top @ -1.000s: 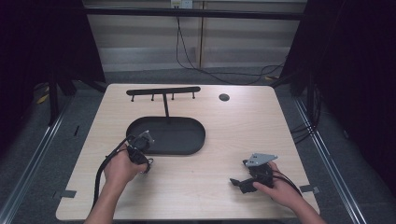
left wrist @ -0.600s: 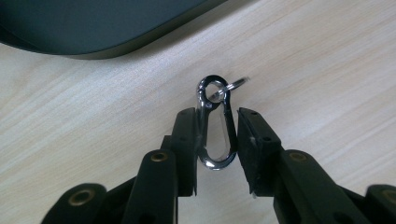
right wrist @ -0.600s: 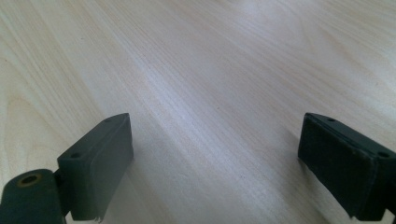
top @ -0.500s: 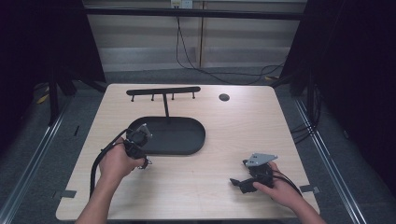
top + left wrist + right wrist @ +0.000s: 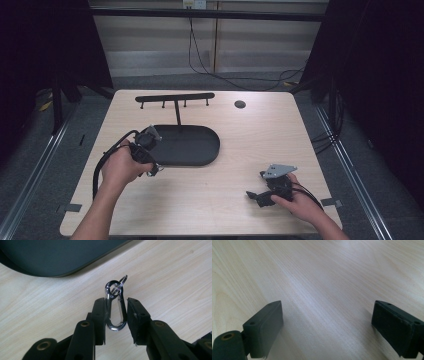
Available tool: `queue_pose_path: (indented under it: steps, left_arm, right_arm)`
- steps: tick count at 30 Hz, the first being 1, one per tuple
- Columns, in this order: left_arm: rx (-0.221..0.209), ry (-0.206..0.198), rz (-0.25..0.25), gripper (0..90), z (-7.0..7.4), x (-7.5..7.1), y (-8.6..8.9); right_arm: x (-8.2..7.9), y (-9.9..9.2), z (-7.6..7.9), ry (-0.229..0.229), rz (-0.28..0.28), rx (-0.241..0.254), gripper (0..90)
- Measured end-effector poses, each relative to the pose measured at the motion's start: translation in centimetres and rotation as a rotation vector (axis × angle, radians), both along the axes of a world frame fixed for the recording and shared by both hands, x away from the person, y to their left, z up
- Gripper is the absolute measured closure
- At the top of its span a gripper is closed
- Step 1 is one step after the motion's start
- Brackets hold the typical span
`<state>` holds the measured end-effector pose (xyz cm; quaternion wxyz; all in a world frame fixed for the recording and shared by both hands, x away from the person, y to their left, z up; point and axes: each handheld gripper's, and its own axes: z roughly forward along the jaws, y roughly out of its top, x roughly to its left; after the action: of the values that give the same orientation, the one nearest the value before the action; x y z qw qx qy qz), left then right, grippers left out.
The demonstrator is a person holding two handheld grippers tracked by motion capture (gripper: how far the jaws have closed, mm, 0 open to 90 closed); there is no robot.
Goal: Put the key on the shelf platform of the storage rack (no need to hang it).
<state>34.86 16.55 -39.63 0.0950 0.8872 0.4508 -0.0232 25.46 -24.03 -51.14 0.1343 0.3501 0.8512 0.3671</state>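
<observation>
At centre left of the high view, the left claw stood at the near left rim of the black oval tray, having drifted a little up and leftward from its place of a second before, when it sat lower and nearer the frame's middle. The left hand came in from the lower left. A black hook rack rose behind the tray, toward the upper centre, its pegs bare; a small dark disc lay to its right on the worktop. At lower right the right claw rested low on the worktop, unmoved across the three high pictures.

In the left gripper view, at frame centre, a chrome carabiner sat pinched between the two jaws, which were closed on its long sides. Its eye pointed away, carrying a small split ring, and its curved end pointed toward the camera. The tray's edge filled the upper left; bare wood lay beneath the clip.

In the right gripper view, the jaws stood wide apart at lower left and lower right, nothing between them, over bare wood.

Judgement: the shift suggests the clip had been lifted and was being carried; hanging it on a rack peg appeared the likely work remaining, not yet done.
</observation>
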Motion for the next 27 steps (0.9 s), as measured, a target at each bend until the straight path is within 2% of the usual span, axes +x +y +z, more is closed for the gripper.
queue_pose_path:
  steps: [8, 16, 27]
  left_arm:
    - [-0.006, 0.007, 0.002, 69.0, 1.2, 0.4, -0.1]
    - [-0.004, -0.004, -0.003, 69.0, 2.3, 0.8, -0.4]
    - [-0.015, -0.014, 0.008, 69.0, 2.9, 1.7, -0.7]
  right_arm:
    - [0.0, 0.0, 0.0, 0.0, -0.001, 0.0, 9.7]
    - [0.0, 0.0, 0.0, 0.0, -0.003, 0.001, 9.7]
    - [0.0, 0.0, 0.0, 0.001, -0.003, 0.002, 9.7]
